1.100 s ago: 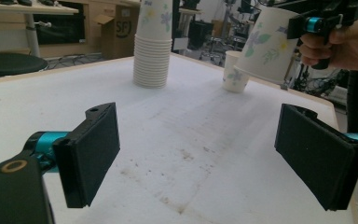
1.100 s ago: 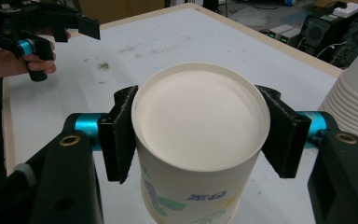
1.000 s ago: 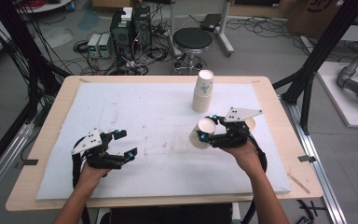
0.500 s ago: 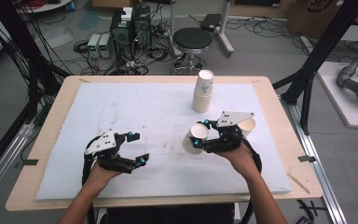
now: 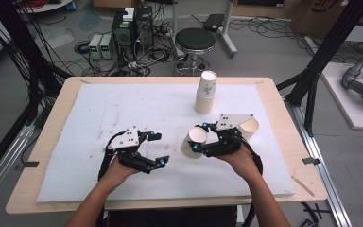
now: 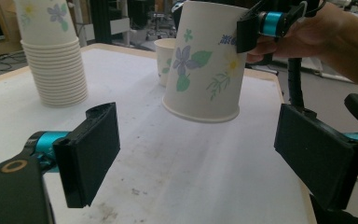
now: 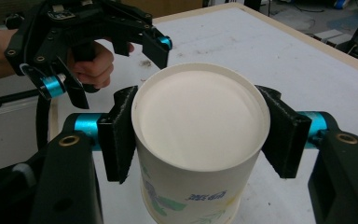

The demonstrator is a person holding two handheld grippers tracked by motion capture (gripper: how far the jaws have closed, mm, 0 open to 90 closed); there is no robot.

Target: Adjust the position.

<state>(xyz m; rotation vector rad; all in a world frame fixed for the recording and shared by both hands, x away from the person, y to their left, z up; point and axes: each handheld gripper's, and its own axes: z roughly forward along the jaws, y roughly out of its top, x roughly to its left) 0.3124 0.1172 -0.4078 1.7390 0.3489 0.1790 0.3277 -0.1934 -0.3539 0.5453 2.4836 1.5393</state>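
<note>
A: What is going on at the table (image 5: 56, 142)?

B: The right gripper (image 5: 199, 144) is clamping a paper cup (image 5: 194, 142) by its sides and holding it up off the white mat (image 5: 123, 109), tipped over with its bottom end pointing toward the left gripper (image 5: 159, 150). In the right gripper view both pads are pressing on the cup (image 7: 196, 140) wall.

A: And the left one?

B: Its jaws are standing wide apart with nothing between them. In the left gripper view the cup (image 6: 205, 60) is hanging ahead of the jaws, clear of them, with its rolled rim nearest the camera.

A: So which step is this?

B: It looks like a handover, or a two-handed grasp on the cup. The left gripper is lining up on it; no contact yet.

A: What does the next move call for?

B: Probably bringing the open jaws forward until the cup sits between the pads, then closing gently, since thin paper crushes easily. The right one should be letting go only once the left has a firm hold.

A: Anything else nearby?

B: A stack (image 5: 206, 92) of cups is standing farther back, and another cup (image 5: 250, 127) is sitting just beyond the right hand (image 5: 236, 153).
</note>
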